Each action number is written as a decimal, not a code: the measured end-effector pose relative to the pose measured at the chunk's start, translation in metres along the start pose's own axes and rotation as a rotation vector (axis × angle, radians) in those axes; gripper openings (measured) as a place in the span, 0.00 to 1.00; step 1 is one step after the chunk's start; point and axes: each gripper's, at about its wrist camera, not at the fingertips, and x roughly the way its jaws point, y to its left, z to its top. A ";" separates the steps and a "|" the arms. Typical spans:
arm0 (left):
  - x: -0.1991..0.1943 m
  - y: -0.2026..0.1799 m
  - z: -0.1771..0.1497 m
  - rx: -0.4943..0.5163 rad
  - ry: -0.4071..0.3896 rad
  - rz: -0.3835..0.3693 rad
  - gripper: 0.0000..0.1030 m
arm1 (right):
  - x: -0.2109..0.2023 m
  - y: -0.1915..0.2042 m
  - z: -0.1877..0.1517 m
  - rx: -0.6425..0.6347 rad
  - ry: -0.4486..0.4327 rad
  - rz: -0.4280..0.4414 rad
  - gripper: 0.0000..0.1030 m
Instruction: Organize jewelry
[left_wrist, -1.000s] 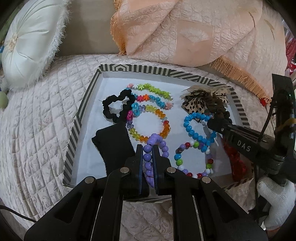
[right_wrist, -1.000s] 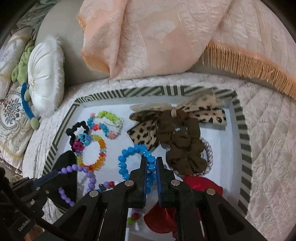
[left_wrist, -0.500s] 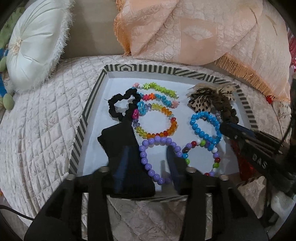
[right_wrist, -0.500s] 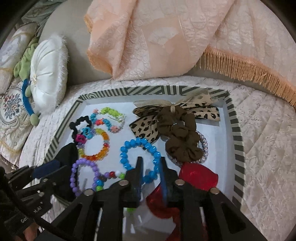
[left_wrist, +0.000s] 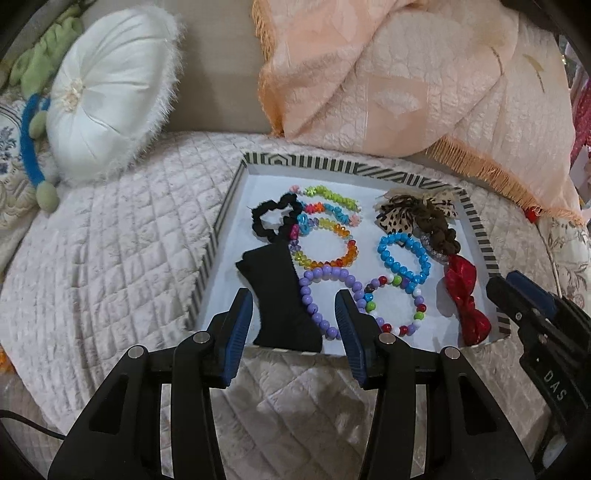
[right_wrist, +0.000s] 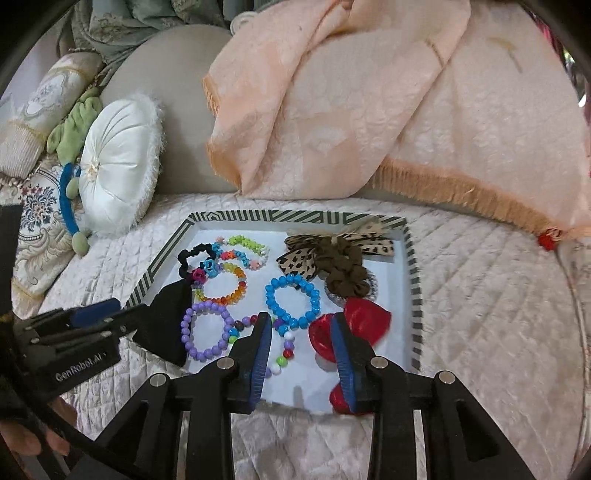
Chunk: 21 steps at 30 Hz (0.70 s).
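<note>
Purple bead bracelet lies looped in the striped tray; left gripper and right gripper both gape empty.

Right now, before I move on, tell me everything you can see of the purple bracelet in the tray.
The purple bracelet is a ring of round, matte lilac beads that look like plastic. It lies flat and free on the white floor of the striped tray, near the front edge. Its left side touches the black cloth; its right side meets the multicolored bracelet. The left gripper hangs open just in front of it.
</note>
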 end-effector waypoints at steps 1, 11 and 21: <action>-0.005 0.000 -0.001 0.001 -0.009 0.004 0.45 | -0.002 0.003 -0.002 0.001 -0.002 -0.005 0.30; -0.038 0.001 -0.013 0.006 -0.075 0.021 0.45 | -0.031 0.016 -0.013 0.014 -0.019 -0.024 0.31; -0.064 -0.001 -0.017 0.013 -0.121 0.020 0.45 | -0.057 0.023 -0.012 0.021 -0.056 -0.016 0.36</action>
